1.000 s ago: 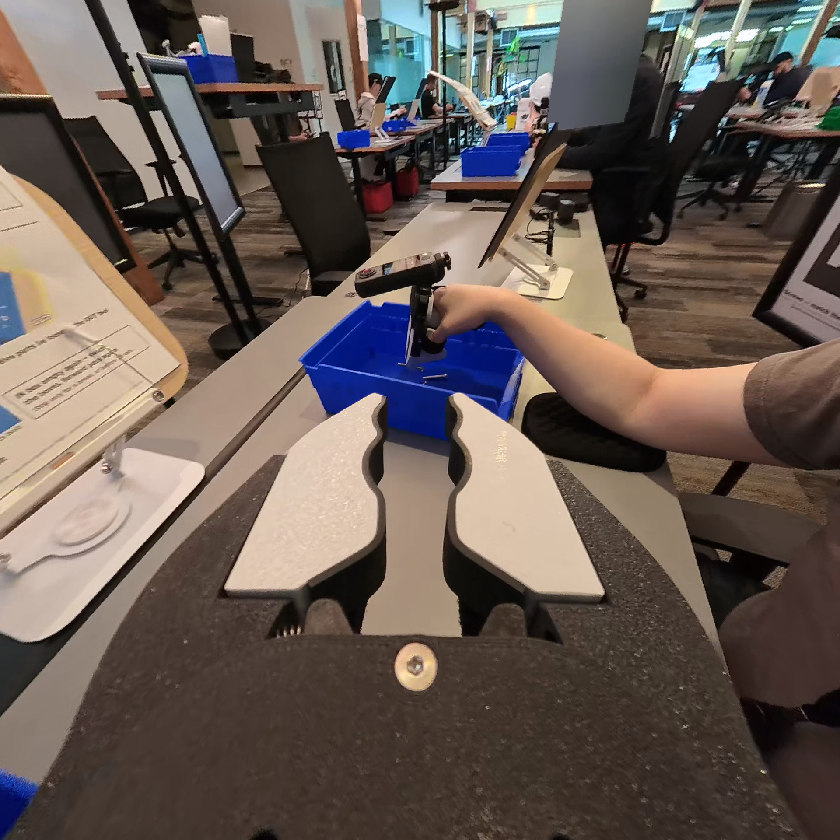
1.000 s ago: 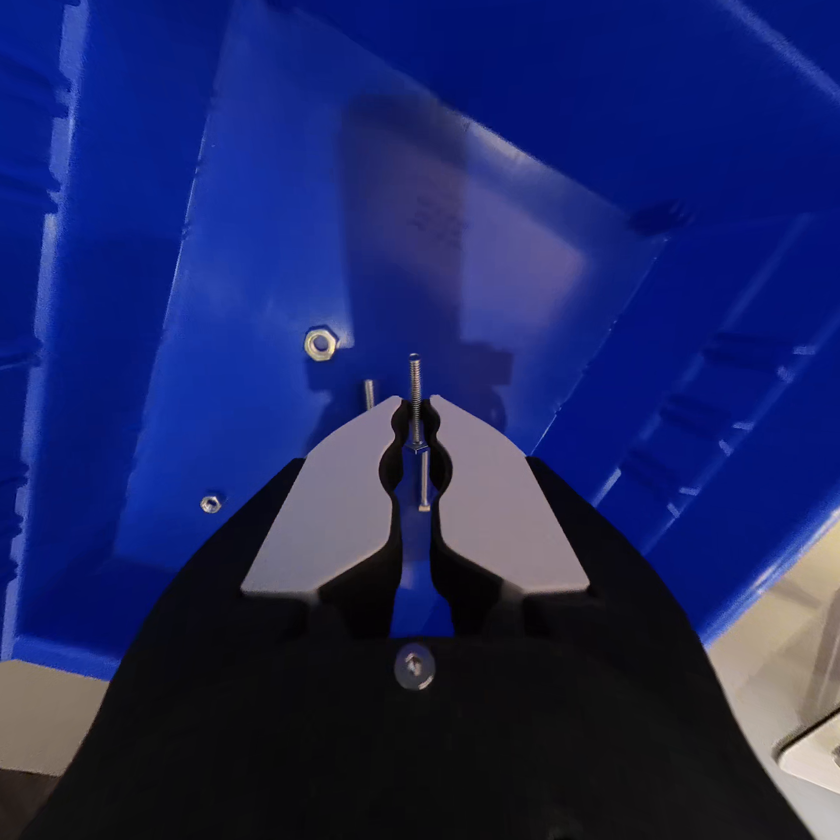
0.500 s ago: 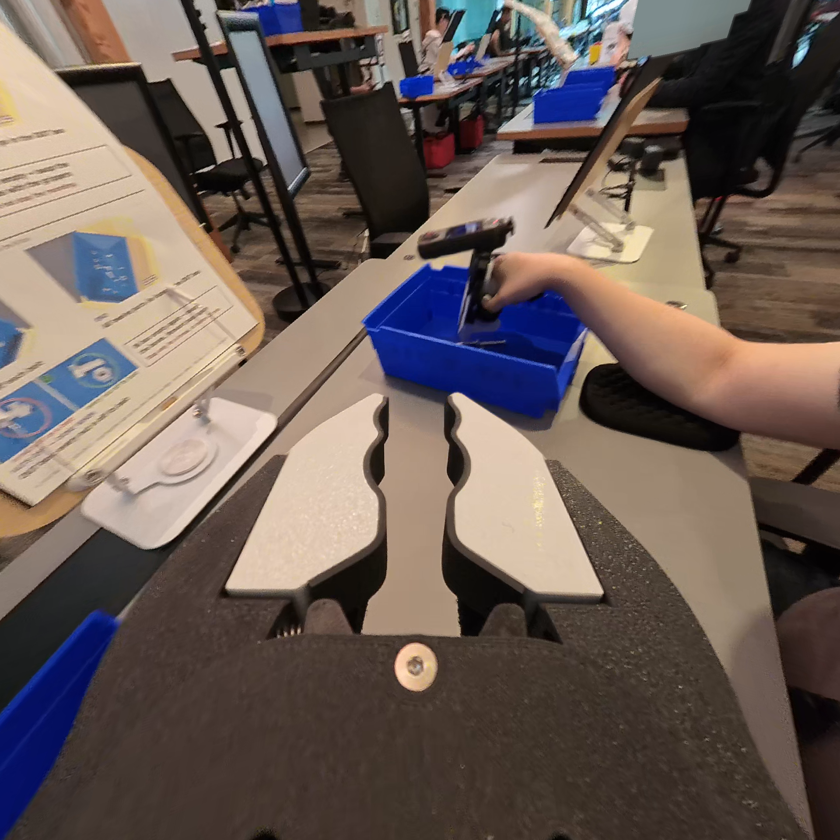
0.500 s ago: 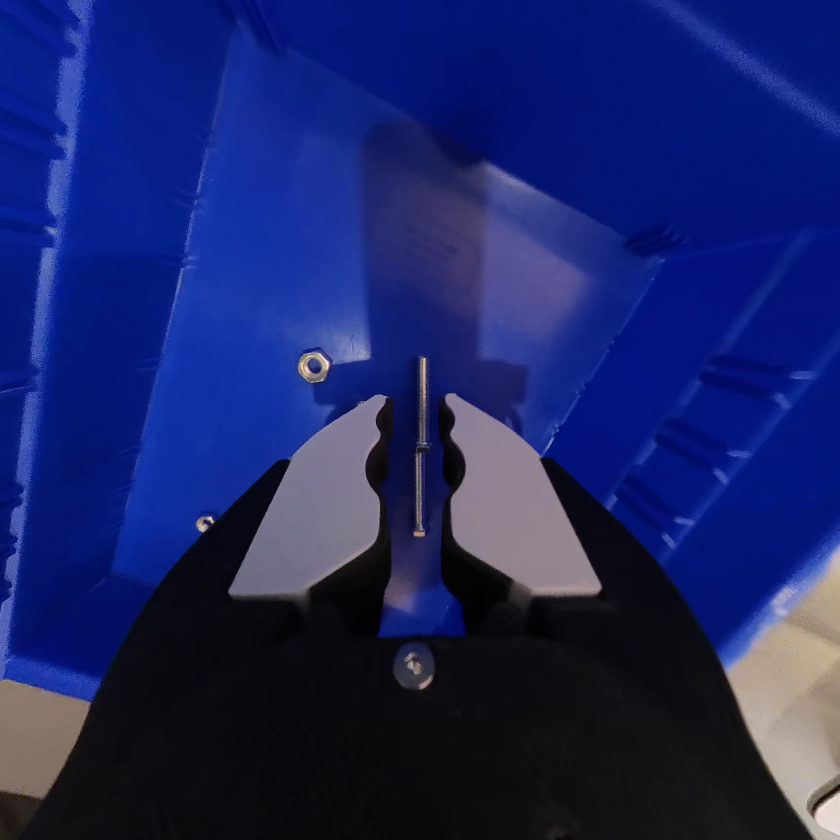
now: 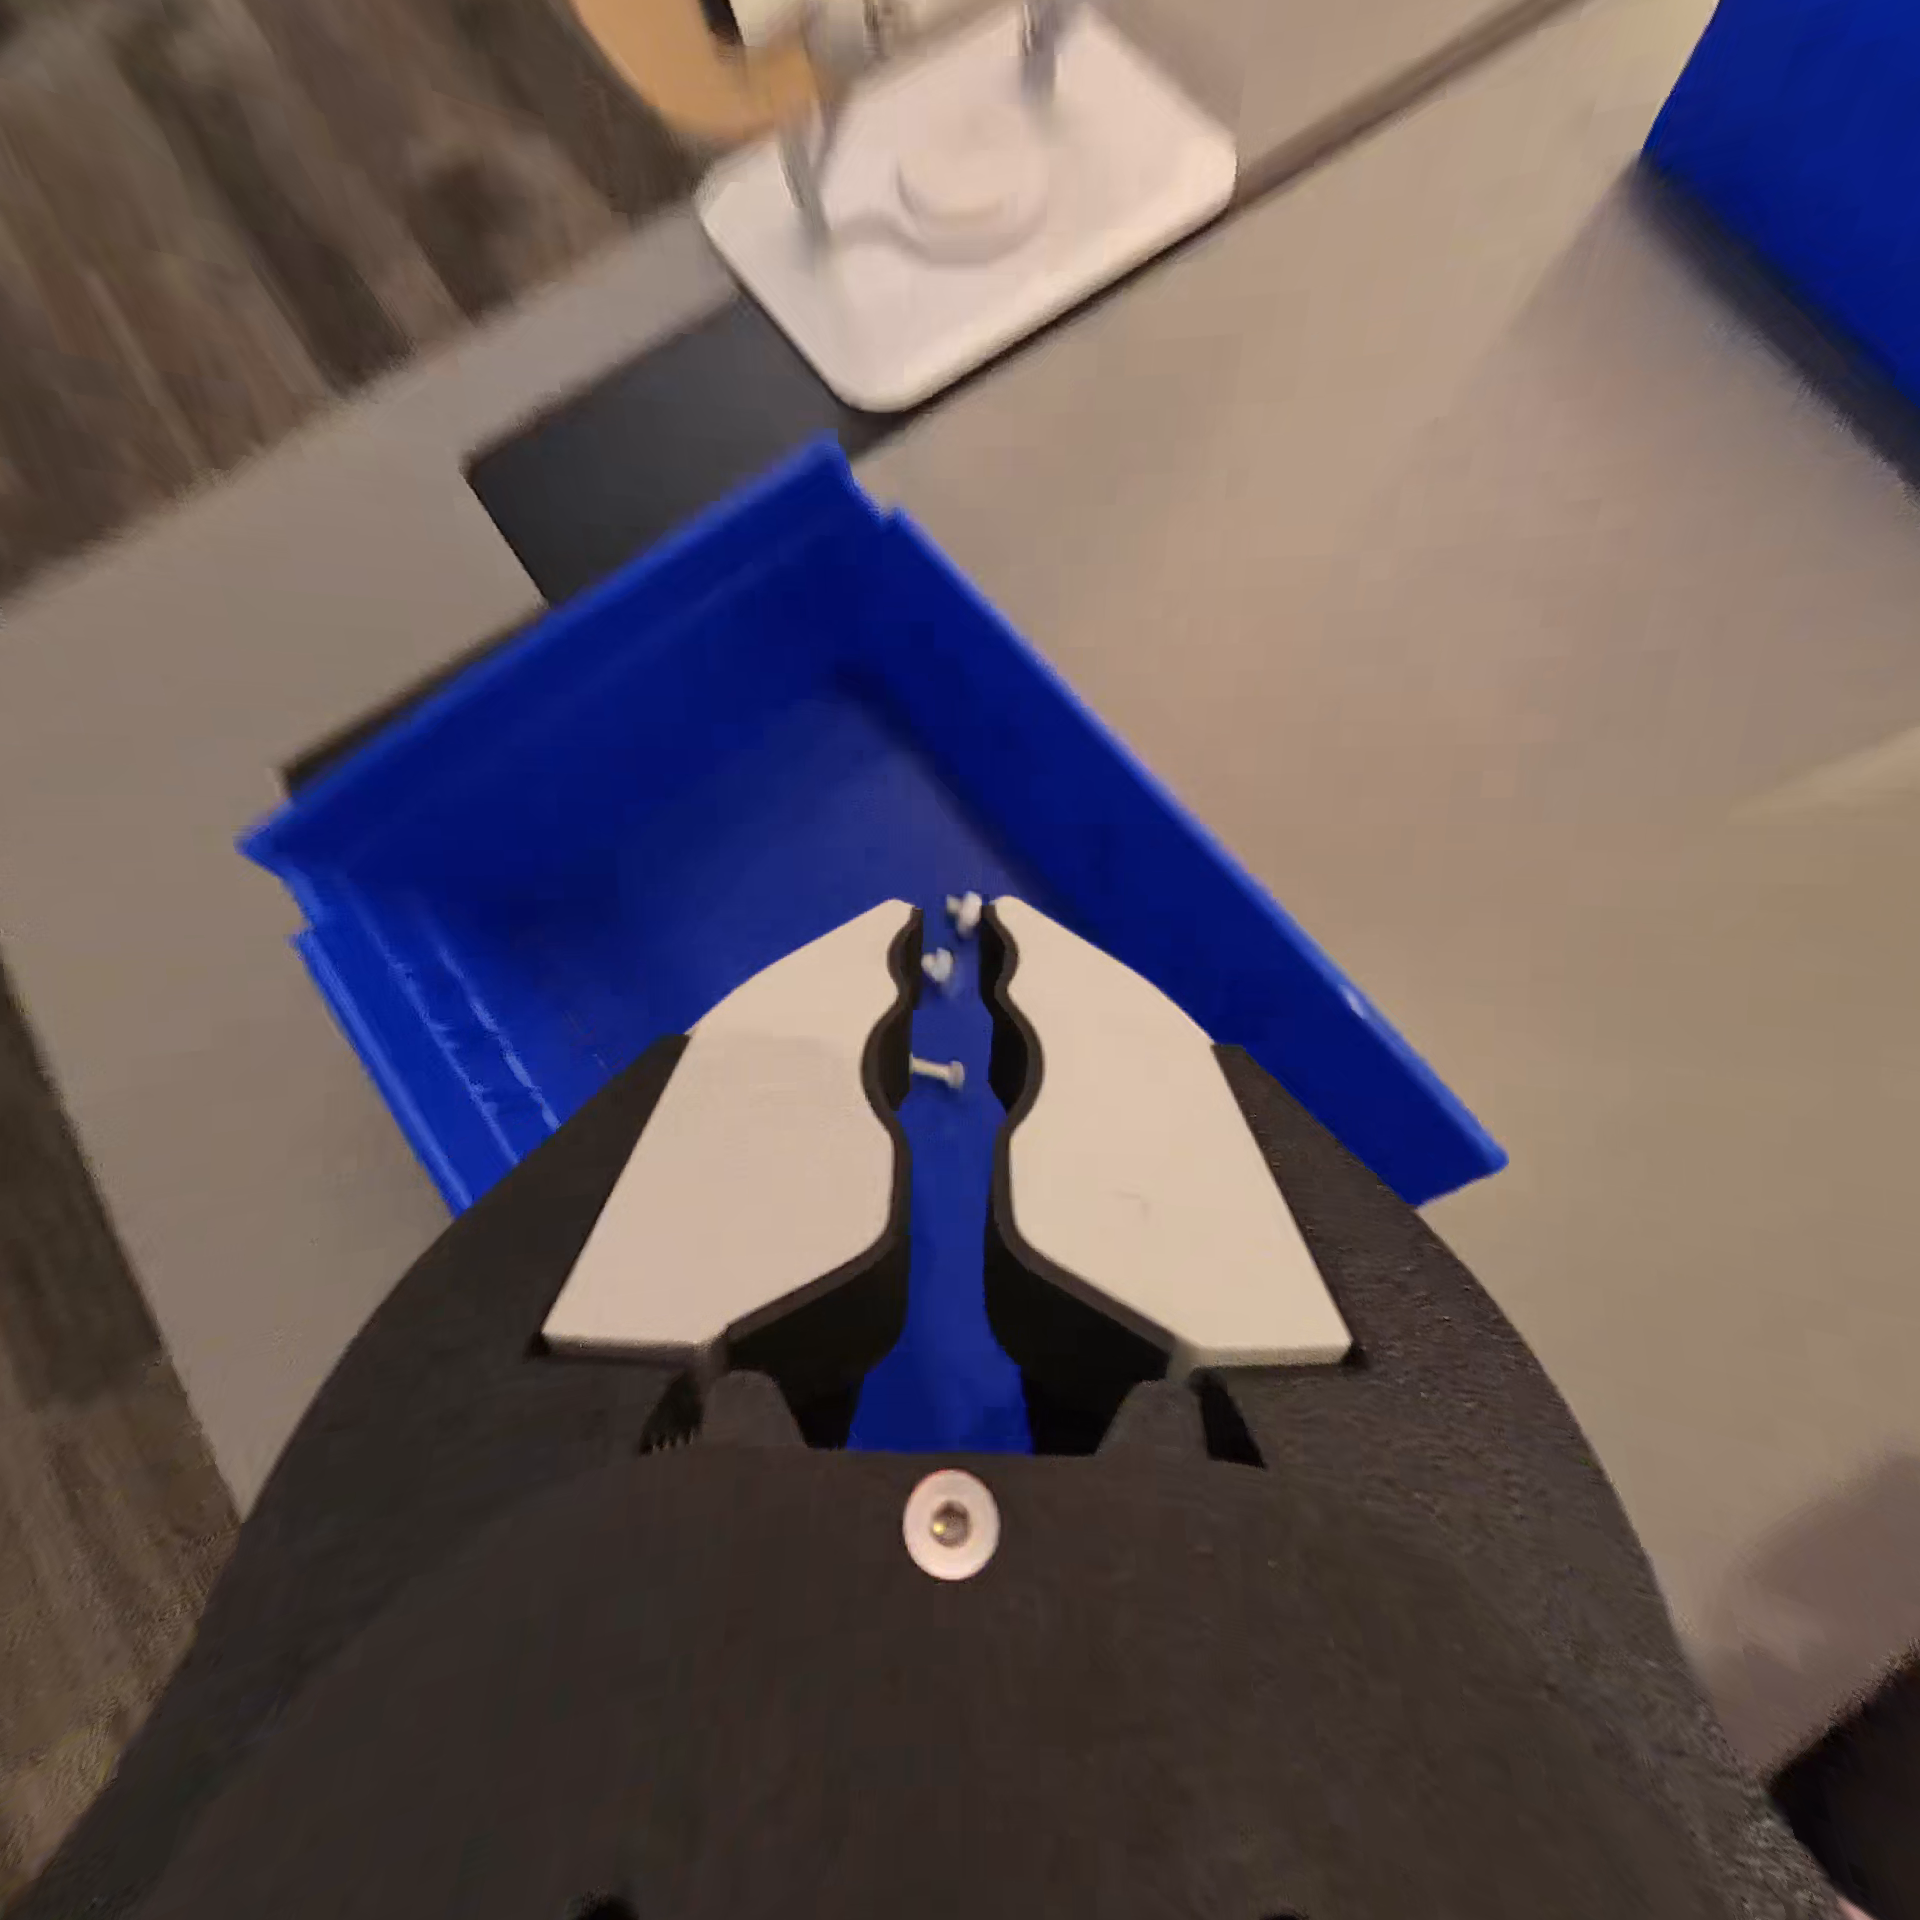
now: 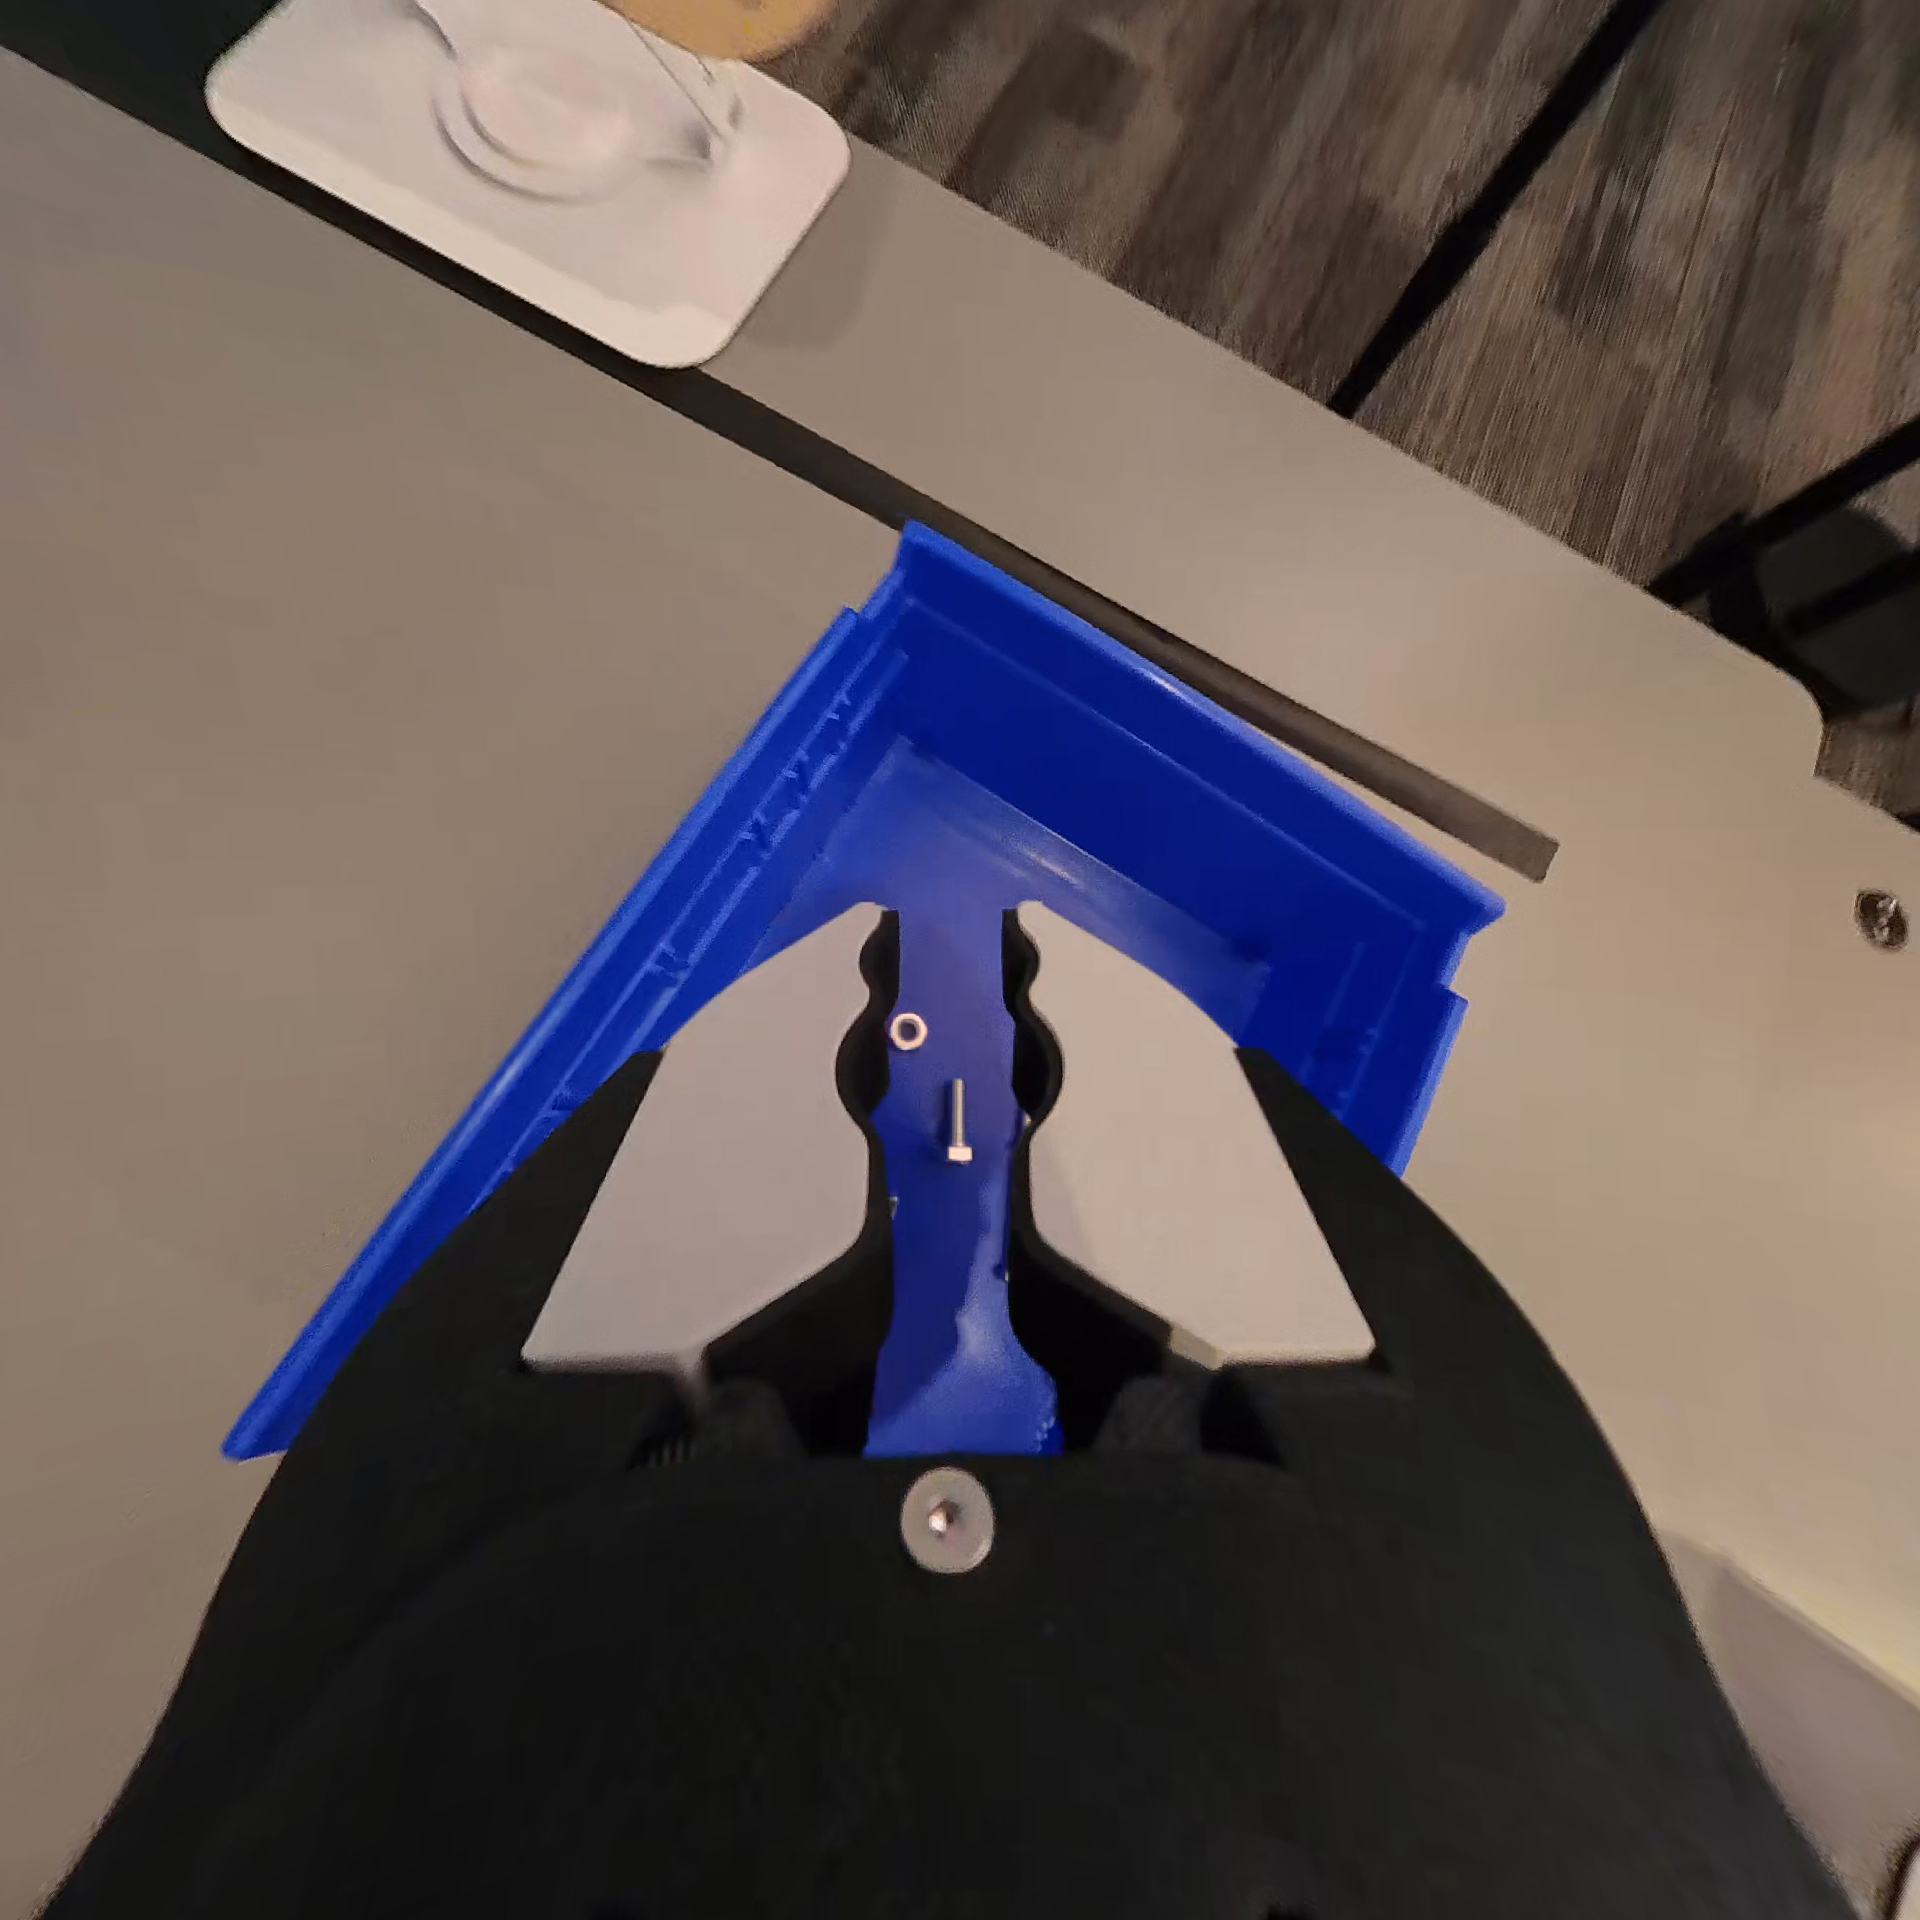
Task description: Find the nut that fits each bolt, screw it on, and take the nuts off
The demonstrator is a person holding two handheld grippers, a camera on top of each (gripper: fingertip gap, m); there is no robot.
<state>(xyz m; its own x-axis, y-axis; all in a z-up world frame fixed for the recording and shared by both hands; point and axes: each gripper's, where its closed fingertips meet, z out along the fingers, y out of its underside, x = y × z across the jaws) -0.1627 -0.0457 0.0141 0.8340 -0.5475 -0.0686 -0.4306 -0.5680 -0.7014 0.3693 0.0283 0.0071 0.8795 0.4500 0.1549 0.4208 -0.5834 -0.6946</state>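
Observation:
In the left wrist view my left gripper (image 5: 954, 912) hangs over a blue bin (image 5: 1091, 748). Its jaws stand a narrow gap apart and hold nothing. Three small bolts lie on the bin floor below the gap, one (image 5: 940, 1075) clear and two (image 5: 940, 966) blurred. In the right wrist view my right gripper (image 6: 951, 909) is open and empty, high above a blue bin (image 6: 1143, 727). A small nut (image 6: 909, 1029) and a short bolt (image 6: 956, 1122) lie on that bin's floor between the fingers.
The bins stand on a grey table (image 5: 1351, 520). A white stand base (image 5: 966, 208) sits beyond the left bin, and another blue bin (image 5: 1818, 208) is at the upper right. In the right wrist view a white base (image 6: 520, 177) sits near the table's far edge (image 6: 1195, 644). Tip to tip, the grippers are about 55 cm apart.
My left gripper swung from looking along the table to pointing down into a blue bin, and its jaws narrowed. My right gripper let go of the long bolt and lifted away.

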